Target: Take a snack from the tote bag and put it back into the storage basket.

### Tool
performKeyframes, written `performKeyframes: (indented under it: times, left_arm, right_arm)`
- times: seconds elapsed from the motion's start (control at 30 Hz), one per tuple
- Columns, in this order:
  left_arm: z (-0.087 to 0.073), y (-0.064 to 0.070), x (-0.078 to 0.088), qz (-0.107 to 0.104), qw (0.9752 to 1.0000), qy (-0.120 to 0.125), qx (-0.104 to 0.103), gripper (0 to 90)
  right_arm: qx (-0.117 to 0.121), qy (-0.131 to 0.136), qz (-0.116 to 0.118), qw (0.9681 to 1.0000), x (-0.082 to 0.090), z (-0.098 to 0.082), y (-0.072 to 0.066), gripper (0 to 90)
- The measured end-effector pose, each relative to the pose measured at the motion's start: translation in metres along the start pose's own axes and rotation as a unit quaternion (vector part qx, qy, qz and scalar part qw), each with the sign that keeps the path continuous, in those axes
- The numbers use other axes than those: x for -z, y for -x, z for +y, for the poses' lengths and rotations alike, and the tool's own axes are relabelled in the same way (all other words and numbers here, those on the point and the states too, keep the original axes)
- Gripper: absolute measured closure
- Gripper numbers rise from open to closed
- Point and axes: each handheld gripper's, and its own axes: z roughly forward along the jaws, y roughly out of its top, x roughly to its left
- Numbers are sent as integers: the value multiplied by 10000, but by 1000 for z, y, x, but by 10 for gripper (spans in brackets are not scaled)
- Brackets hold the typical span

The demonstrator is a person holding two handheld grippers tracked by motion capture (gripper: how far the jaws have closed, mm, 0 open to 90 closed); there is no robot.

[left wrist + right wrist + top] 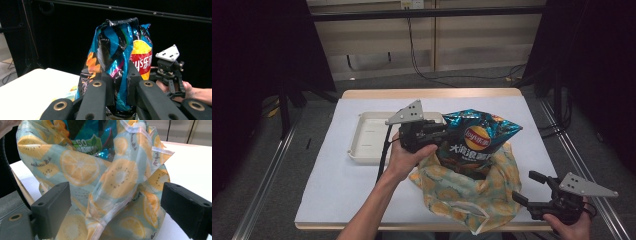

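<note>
The left gripper (443, 134) is clamped on the crisp packet (477, 140) — in the left gripper view its two black jaws pinch a crumpled fold of the blue foil between them, low on the packet's side; a grip on the edge rather than across the puffed body is, I judge, what lets narrow jaws hold so wide a thing without crushing the crisps. The packet stands half inside the orange-print bag (464, 192), its lower part sunk in the bag's mouth and its upper part clear above; so the work in hand looks like passing the packet through that mouth, and I cannot tell which way. The packet's long axis runs nearly upright, the sealed top edge (123, 22) pointing up and leaning slightly toward two o'clock in the high view.

The right gripper (532, 187) sits at about four o'clock from the bag, jaws wide apart and holding nothing; it faces the bag's folded cloth (110, 185) just ahead — placed, probably, to steady the bag.

Outward again: a white tray (362, 150) lies at nine o'clock from the packet on the counter (332, 195), near but apart from the bag.
</note>
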Motion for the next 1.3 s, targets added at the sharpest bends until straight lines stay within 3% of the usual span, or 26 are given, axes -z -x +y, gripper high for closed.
performKeyframes:
  times: [0.33,0.47,0.67,0.93,1.07,1.3]
  left_arm:
    - [20,9,-4,-2,9999,39,-112,825]
    - [26,11,0,4,9999,133,-48,826]
    - [34,17,10,10,9998,190,-114,828]
    - [47,23,9,-50,9994,329,-88,831]
    - [51,23,4,-66,9995,283,-76,831]
    - [66,22,9,-76,9991,412,-108,831]
  right_arm:
    - [10,42,-5,10000,2,0,0,90]
    - [12,57,4,10000,2,1,0,88]
    - [8,68,2,10000,3,1,0,89]
    - [12,81,6,10000,2,2,-1,89]
    - [28,86,-1,10000,2,1,0,89]
    - [14,88,8,10000,3,1,1,88]
